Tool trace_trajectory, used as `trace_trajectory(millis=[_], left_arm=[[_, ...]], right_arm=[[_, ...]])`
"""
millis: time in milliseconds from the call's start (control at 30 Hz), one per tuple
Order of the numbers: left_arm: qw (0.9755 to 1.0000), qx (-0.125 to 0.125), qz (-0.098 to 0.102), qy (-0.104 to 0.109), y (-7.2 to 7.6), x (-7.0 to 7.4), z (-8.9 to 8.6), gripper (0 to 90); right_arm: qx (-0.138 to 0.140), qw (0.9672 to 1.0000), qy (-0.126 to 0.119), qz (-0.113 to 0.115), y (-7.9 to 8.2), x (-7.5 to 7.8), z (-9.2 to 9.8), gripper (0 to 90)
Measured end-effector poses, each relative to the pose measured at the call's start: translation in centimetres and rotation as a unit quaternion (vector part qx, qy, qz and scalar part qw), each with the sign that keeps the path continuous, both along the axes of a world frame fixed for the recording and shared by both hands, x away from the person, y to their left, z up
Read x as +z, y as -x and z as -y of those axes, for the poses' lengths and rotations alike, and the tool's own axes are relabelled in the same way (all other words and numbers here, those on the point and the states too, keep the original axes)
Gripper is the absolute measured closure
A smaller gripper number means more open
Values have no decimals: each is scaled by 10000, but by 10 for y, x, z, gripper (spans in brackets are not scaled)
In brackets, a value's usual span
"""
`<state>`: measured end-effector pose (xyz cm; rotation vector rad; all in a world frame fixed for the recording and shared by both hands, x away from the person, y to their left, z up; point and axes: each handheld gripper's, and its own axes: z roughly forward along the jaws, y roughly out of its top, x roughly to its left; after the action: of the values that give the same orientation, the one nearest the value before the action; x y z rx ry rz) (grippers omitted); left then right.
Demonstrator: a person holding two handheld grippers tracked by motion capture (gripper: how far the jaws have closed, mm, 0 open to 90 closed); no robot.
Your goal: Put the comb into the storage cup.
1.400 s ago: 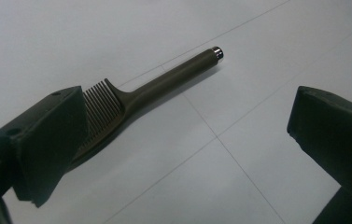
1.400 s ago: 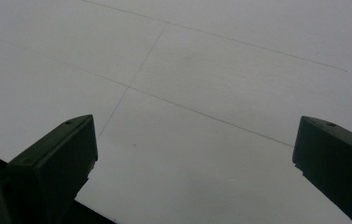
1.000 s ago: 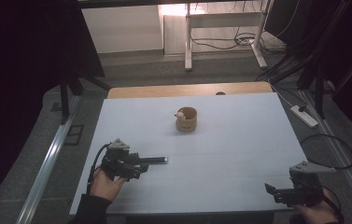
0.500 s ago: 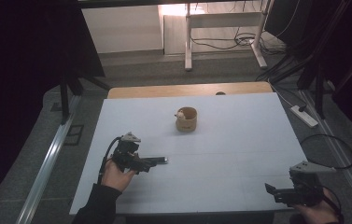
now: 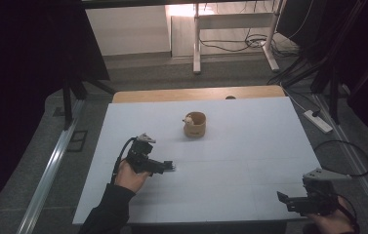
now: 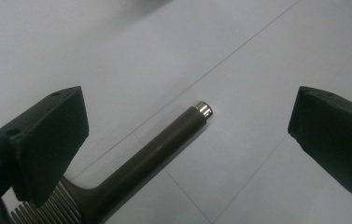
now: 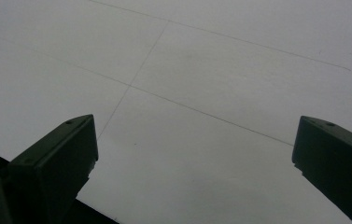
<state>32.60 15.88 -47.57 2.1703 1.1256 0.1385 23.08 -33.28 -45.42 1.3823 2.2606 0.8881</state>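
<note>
A tan cup [image 5: 194, 125] with a small white thing at its rim stands upright on the white table [image 5: 250, 146], a little behind the middle. My left gripper [image 5: 168, 166] is at the left front, pointing right, about a hand's length short of the cup. Its jaws stand wide open [image 6: 187, 109] over a dark rod [image 6: 164, 144] with a silver tip and a ribbed base, which lies between them untouched. My right gripper [image 5: 283, 199] hovers at the front right corner. It too is open [image 7: 194, 135], with bare table between its jaws.
A wooden strip [image 5: 196, 93] borders the table's far edge. Cables and a power strip [image 5: 318, 122] lie on the floor to the right, and a metal rail [image 5: 50, 170] runs along the left. White desk legs [image 5: 197, 44] stand beyond the table.
My left gripper has moved forward and a little to the right across the table, toward the cup. The right gripper and the cup have stayed where they were.
</note>
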Motion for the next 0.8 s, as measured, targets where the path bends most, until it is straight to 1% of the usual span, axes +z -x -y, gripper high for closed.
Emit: trace_trajectory(millis=[200,533,667,733,767,800], left_arm=[[9999,-59,-34,-74,-7,-2,7,0],[9998,-130,-105,-107,-18,-4,18,0],[9997,-128,-158,-118,-20,-6,19,0],[9997,-128,-151,-140,-20,-6,20,3],[9997,-125,-122,-177,-19,-6,20,27],[9996,-131,-117,-200,-19,-6,20,27]], right_arm=[[1,10000,1,-7,0,0,0,7],[8,10000,6,-21,0,0,0,7],[15,10000,7,-21,0,0,0,7],[16,10000,9,-21,0,0,0,7],[20,10000,11,-23,0,0,0,7],[20,10000,11,-23,0,0,0,7]])
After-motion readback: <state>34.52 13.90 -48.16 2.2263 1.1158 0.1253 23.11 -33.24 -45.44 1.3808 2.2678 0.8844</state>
